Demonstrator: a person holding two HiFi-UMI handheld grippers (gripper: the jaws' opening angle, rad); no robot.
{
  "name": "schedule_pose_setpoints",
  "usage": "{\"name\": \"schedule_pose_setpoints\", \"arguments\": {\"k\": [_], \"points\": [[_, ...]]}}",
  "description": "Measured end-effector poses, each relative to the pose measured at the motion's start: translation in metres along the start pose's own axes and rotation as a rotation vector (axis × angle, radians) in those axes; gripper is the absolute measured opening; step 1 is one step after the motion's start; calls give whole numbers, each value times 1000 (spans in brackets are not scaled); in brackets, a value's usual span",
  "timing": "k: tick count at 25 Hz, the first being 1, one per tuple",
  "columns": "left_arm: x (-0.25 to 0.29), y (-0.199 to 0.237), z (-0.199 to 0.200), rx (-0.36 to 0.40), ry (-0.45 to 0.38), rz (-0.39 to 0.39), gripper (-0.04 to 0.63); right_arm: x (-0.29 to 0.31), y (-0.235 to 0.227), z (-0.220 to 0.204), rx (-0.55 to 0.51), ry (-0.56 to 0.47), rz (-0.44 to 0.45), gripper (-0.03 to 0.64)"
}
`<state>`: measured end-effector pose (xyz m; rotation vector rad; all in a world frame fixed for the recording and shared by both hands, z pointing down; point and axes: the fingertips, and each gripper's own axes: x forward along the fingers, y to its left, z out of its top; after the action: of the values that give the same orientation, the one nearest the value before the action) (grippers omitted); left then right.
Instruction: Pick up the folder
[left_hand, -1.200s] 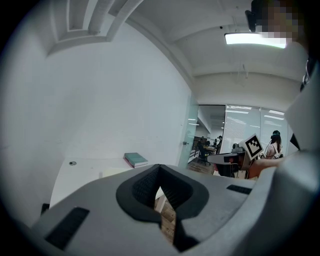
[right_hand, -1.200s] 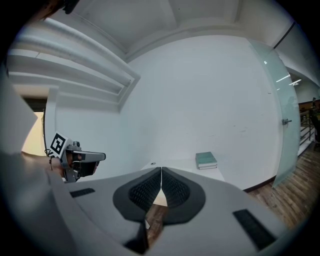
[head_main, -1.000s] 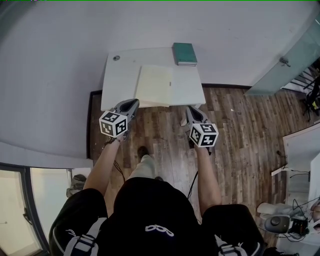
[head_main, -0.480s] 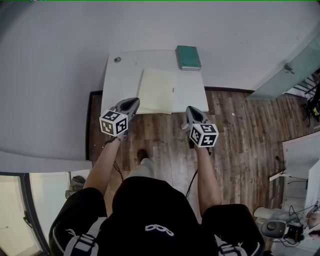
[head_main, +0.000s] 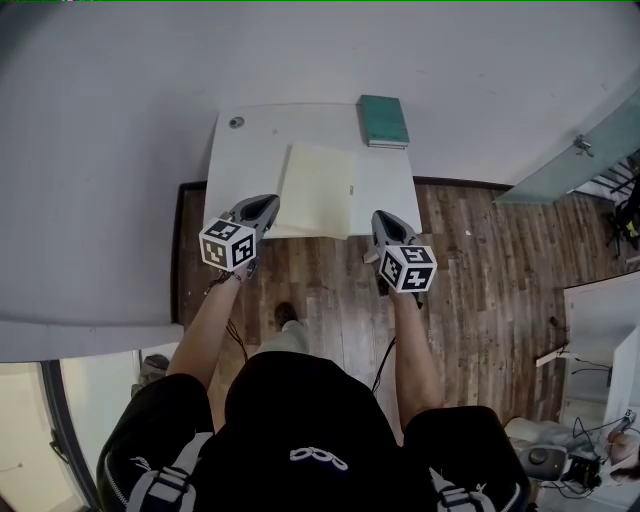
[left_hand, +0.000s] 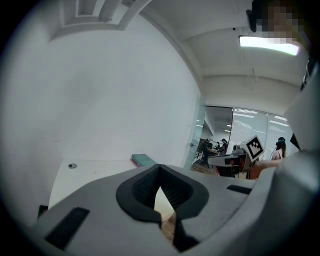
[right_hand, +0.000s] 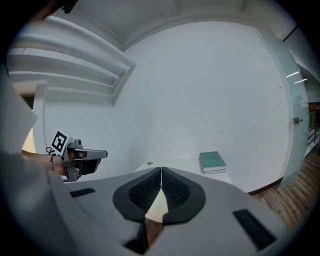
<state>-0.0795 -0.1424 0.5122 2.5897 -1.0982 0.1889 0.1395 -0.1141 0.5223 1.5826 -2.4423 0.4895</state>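
A pale yellow folder (head_main: 316, 190) lies flat on the white table (head_main: 240, 165), reaching the table's near edge. My left gripper (head_main: 263, 208) is shut and empty at the table's front left, just left of the folder. My right gripper (head_main: 384, 222) is also shut and empty, at the front right near the folder's near right corner. In the left gripper view the left gripper (left_hand: 160, 170) has its jaws together, and a sliver of folder (left_hand: 164, 204) shows below the tips. In the right gripper view the right gripper (right_hand: 161, 172) is closed the same way over the folder (right_hand: 159, 207).
A green book (head_main: 384, 120) lies at the table's far right corner, also in view as the book (right_hand: 212, 161). A small round hole (head_main: 237, 122) is at the far left. The table stands against a grey wall, on wood floor (head_main: 480, 260), with a glass door (head_main: 575, 150) at right.
Both grippers and the person have come closer to the table. The gripper tips now reach its front edge on either side of the folder. Both stay shut.
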Motion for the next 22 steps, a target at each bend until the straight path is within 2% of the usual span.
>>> {"name": "schedule_pose_setpoints", "arguments": {"k": [11, 22], "points": [[25, 43, 26, 1, -6, -7, 21, 40, -9, 24, -4, -3, -17, 25], [46, 66, 30, -5, 1, -35, 21, 61, -20, 22, 11, 16, -55, 25]]}}
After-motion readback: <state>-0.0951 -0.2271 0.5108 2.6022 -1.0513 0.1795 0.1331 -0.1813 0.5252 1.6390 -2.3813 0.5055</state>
